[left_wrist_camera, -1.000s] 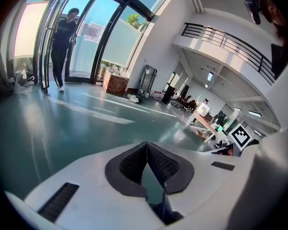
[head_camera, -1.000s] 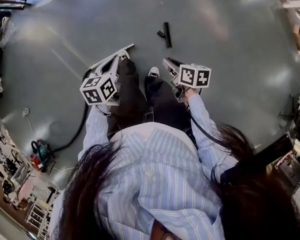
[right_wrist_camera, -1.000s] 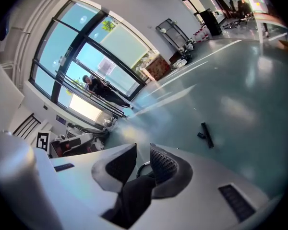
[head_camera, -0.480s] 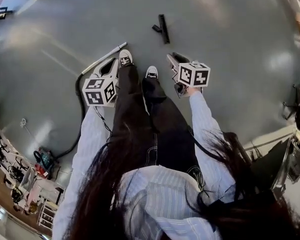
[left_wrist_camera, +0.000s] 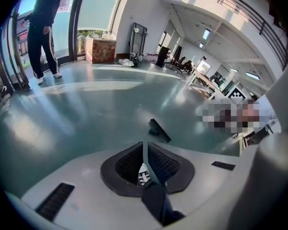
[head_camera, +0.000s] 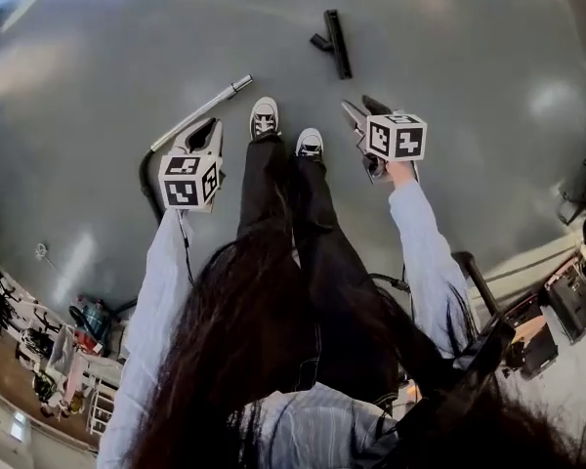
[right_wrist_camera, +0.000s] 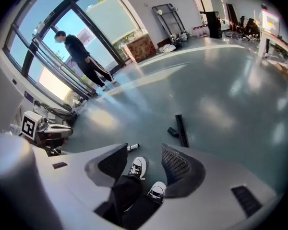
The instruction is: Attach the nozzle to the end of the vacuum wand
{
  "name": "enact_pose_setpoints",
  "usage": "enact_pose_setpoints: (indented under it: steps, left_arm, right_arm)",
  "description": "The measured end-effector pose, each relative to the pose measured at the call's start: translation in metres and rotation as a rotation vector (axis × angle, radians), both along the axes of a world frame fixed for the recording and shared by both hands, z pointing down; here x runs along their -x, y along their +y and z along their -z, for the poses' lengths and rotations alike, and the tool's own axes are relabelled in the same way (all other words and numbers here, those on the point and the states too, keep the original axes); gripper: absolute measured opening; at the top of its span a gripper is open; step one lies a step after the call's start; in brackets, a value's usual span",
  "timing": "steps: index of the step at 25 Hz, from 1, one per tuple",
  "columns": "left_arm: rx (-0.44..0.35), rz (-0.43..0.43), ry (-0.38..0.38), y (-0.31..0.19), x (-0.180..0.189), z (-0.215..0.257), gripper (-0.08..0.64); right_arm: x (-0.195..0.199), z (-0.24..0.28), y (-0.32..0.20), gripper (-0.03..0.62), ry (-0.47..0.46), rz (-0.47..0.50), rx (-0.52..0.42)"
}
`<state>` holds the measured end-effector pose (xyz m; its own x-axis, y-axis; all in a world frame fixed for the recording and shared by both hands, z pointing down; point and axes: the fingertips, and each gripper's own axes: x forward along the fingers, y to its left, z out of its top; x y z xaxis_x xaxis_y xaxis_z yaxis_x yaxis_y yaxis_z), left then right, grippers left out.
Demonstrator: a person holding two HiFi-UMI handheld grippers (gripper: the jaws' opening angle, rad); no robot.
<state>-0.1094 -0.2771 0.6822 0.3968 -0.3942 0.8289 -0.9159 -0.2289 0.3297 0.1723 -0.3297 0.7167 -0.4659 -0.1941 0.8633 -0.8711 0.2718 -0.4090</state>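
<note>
You stand on a smooth, glossy grey-green floor (head_camera: 449, 66), looking down past your dark trousers at your black-and-white canvas shoes (head_camera: 264, 120). The nozzle (head_camera: 334, 43), a flat black plastic bar with a short angled neck, lies on the floor ahead of your shoes, well apart from both grippers. The vacuum wand (head_camera: 200, 115), a slim, shiny metal tube, lies slantwise to the left of your feet. A black hose (head_camera: 145, 179) curves away from its near end. Your left gripper (head_camera: 205, 133), pale grey with ribbed black pads, hangs near the wand, its jaws closed together on nothing. Your right gripper (head_camera: 361, 110) hangs to the right of your shoes. Its jaws have just been opening and stand apart, gripping nothing.
</note>
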Motion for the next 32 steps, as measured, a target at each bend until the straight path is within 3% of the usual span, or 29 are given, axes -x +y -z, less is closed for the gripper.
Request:
enact_pose_setpoints:
  steps: [3, 7, 16, 23, 29, 32]
  left_arm:
    - [0.044, -0.087, -0.006, 0.005, 0.01, -0.038, 0.096]
    - [0.086, -0.174, -0.015, 0.012, 0.022, -0.082, 0.12]
    - [0.093, -0.2, -0.063, 0.025, 0.039, -0.188, 0.12]
    - [0.066, -0.162, -0.077, 0.018, 0.043, -0.282, 0.142]
    - [0.064, -0.356, -0.152, 0.017, 0.036, -0.367, 0.227]
    - [0.051, -0.396, -0.194, 0.013, 0.044, -0.401, 0.239]
  right_arm:
    - [0.007, -0.029, 0.0, 0.221, 0.027, 0.035, 0.019]
    - [0.014, -0.068, -0.005, 0.229, 0.075, 0.055, 0.038]
    - [0.017, -0.172, -0.038, 0.23, 0.182, 0.096, 0.017]
    - [-0.016, -0.269, -0.055, 0.25, 0.294, 0.23, -0.065]
    - [-0.039, -0.35, -0.074, 0.287, 0.4, 0.351, -0.119]
    - [-0.044, -0.377, -0.091, 0.29, 0.442, 0.395, -0.199]
